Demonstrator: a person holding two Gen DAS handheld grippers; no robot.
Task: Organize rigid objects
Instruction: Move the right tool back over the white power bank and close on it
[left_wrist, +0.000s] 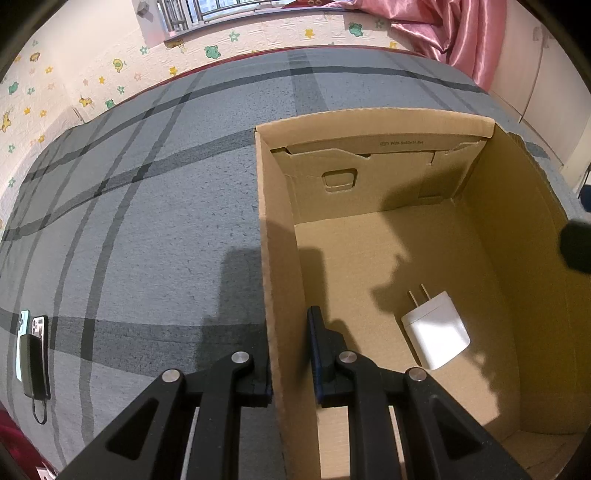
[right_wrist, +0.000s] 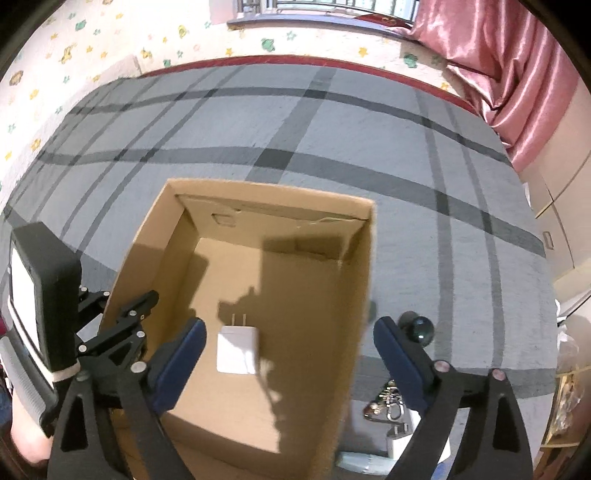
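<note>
The white charger (right_wrist: 236, 350) lies flat on the floor of the cardboard box (left_wrist: 369, 118), near the box's left wall, with its two metal prongs pointing toward the far wall. I judge it light, stiff and rather smooth, so my pads could slip on the glossy faces; the best hold is across the two broad flat sides, away from the prongs. It should not break easily.

My right gripper (right_wrist: 288, 354) hangs above the box with the jaws wide apart and nothing between them; the charger is below, free. My left gripper (left_wrist: 290, 354) is clamped on the left wall of the box, one finger outside and one inside, so it steadies the box.

On the far inner wall of the box there is a small printed code, but it is too small for me to read surely. Outside the box, on its right, lie a dark ball (right_wrist: 419, 328) and a bunch of keys (right_wrist: 388, 402). Far to its left, on the grey checked cover (left_wrist: 147, 240), lie two phones (left_wrist: 31, 332) with a dark power bank on top.
</note>
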